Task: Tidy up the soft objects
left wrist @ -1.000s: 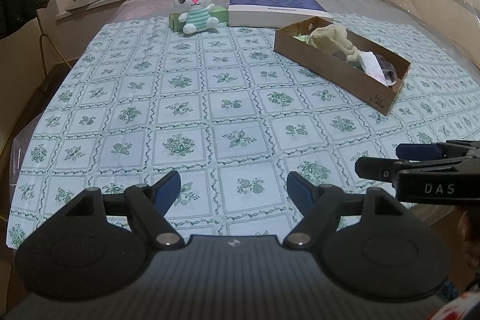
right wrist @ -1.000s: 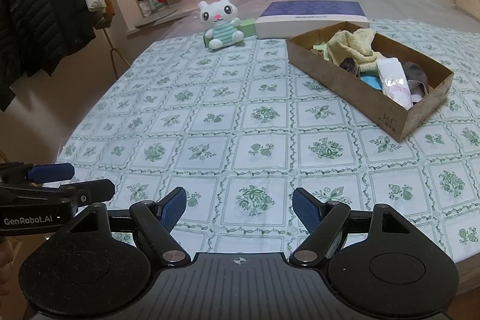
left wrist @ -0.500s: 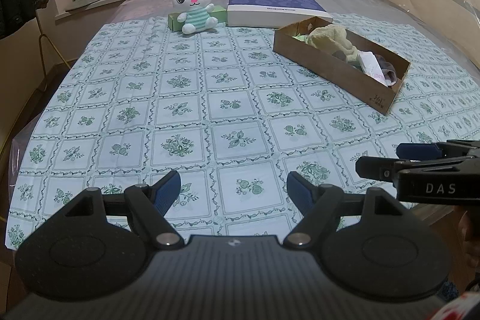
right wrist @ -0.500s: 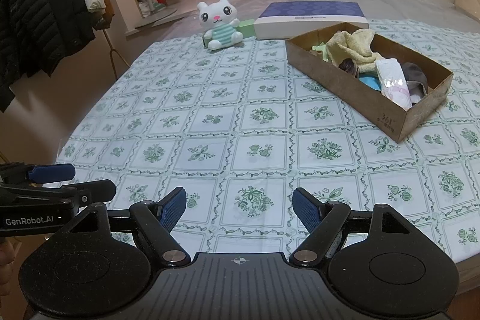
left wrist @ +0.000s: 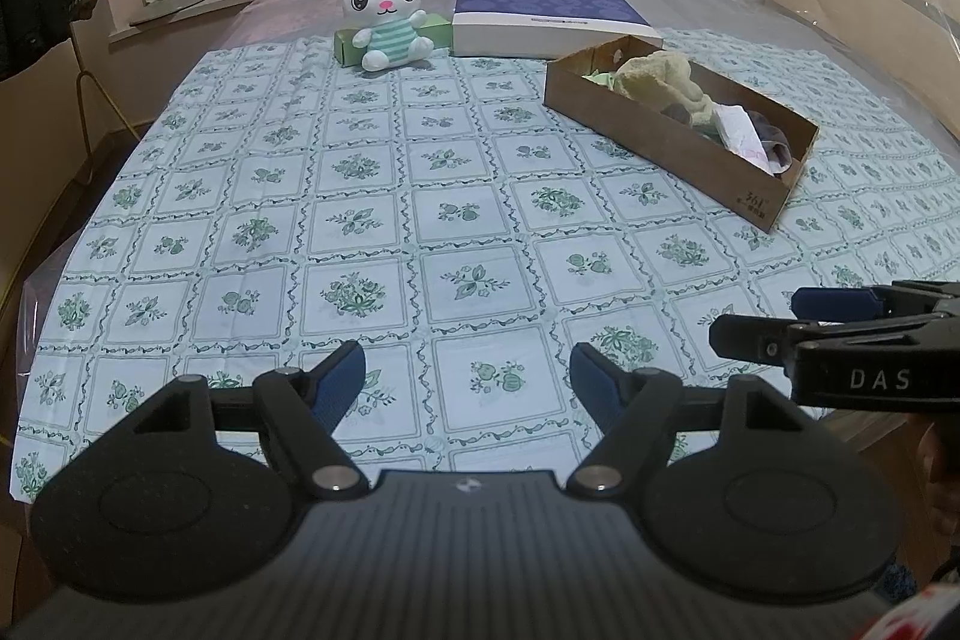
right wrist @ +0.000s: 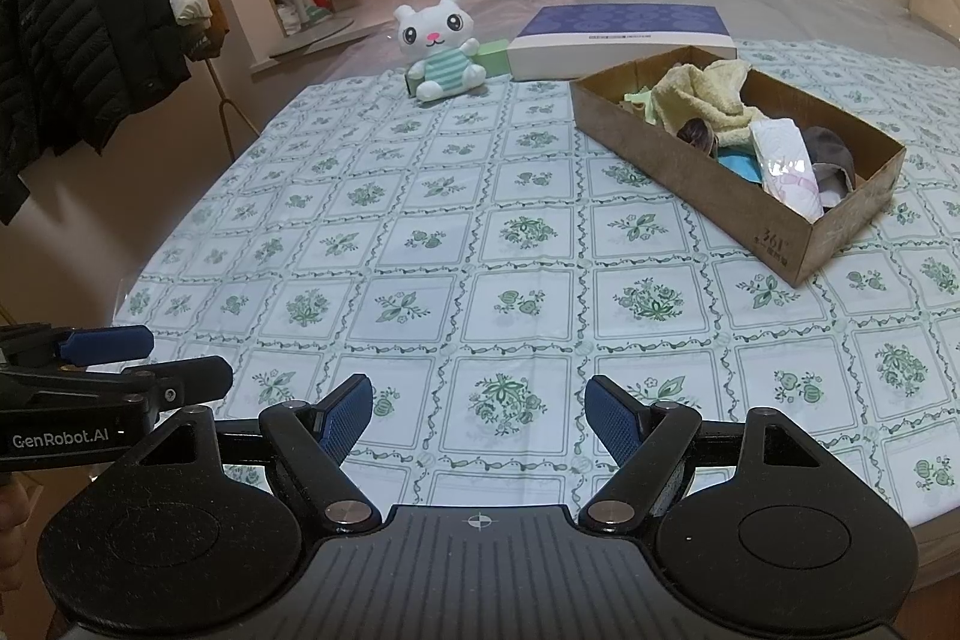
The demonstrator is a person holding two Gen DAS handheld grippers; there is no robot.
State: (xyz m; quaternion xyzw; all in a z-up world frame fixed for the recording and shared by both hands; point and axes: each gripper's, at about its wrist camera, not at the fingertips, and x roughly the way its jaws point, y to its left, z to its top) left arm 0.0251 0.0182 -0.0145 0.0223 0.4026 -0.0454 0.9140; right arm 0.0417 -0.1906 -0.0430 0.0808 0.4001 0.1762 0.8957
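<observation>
A brown cardboard box (left wrist: 660,133) (right wrist: 690,178) lies at the right of the table. It holds a yellow towel (right wrist: 702,100), a white packet (right wrist: 780,160), a grey cloth (right wrist: 831,154) and other soft pieces. A white plush rabbit (left wrist: 384,22) (right wrist: 441,52) in a striped green top sits upright at the far edge. My left gripper (left wrist: 467,370) hovers over the near edge; its jaws are closing slightly with nothing between them. Beside it, my right gripper (right wrist: 480,400) stands open and empty. Each gripper shows side-on in the other's view.
A green carton (left wrist: 438,31) lies behind the rabbit, with a flat blue-and-white box (left wrist: 546,19) to its right. A floral cloth (right wrist: 420,244) covers the table. Dark and white coats (right wrist: 90,40) hang on a rack at the left, and pink curtains at the back.
The left gripper's fingers have drawn in a little. Both hands and everything on the table are where they were.
</observation>
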